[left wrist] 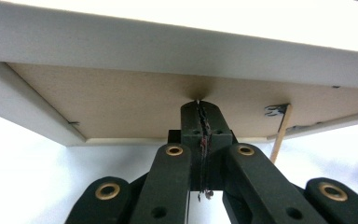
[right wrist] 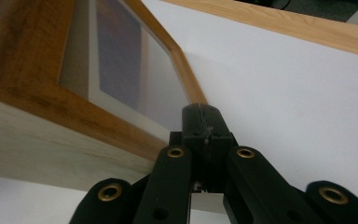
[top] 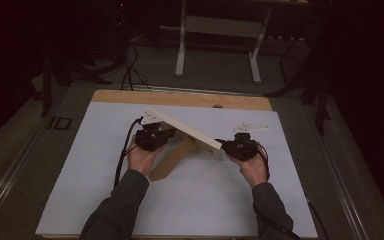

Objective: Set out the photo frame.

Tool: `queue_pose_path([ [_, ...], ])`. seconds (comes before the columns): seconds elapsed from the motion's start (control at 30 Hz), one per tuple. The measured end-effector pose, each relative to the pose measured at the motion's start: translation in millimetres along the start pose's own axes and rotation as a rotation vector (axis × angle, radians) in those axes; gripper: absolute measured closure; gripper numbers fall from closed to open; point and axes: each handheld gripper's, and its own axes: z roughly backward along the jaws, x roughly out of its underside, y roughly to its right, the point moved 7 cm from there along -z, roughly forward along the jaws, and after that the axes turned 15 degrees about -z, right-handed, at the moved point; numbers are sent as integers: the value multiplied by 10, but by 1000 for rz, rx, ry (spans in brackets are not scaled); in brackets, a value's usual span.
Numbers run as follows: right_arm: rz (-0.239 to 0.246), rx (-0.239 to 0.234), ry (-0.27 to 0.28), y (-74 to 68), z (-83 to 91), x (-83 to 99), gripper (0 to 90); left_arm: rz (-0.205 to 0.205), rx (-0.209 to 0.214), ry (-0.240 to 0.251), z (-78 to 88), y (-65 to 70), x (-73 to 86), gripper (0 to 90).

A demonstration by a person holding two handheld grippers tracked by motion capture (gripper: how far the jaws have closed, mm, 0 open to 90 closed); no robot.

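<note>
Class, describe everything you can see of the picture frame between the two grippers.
The picture frame stands tilted on the white table, propped between both grippers. Its front border is warm brown wood around a pale mat and a dark picture; its sides look pale, its back is brown board with a thin stick-like piece at one corner. The left gripper, jaws closed, presses against the back; the right gripper, jaws closed, meets the front.

White sheet covers table; bare wooden strip along far edge, beyond both sets of jaws. Small dark mark on that strip. Picture frame tilted between jaws, wooden corner touching sheet below left jaws. Thin stick at frame's underside, right of left jaws.
</note>
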Motion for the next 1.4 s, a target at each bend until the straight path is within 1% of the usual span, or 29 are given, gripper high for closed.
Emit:
queue_pose_path([
  [0.17, 14, -6, -5, -45, 9, 6, 897, -5, 3, 2, 6, 12, -25, 900],
  [0.27, 23, -10, -10, -71, 17, 5, 897, -7, 14, 4, 11, 33, -44, 900],
  [0.53, 49, -20, -14, -144, 45, -10, 897, -40, 25, 1, 25, 116, -93, 900],
  [0.6, 53, -22, -16, -154, 48, -11, 897, -41, 28, 2, 25, 129, -97, 900],
  [0.63, 56, -23, -17, -160, 49, -12, 897, -50, 29, -1, 28, 150, -108, 900],
  [0.7, 63, -29, -18, -184, 50, -13, 897, -47, 33, 5, 32, 164, -121, 900],
  [1.0, 75, -38, -17, -240, 50, -28, 897, -57, 46, 0, 39, 225, -152, 900],
  [1.4, 81, -48, -15, -275, 61, -30, 897, -71, 68, 3, 31, 318, -177, 900],
])
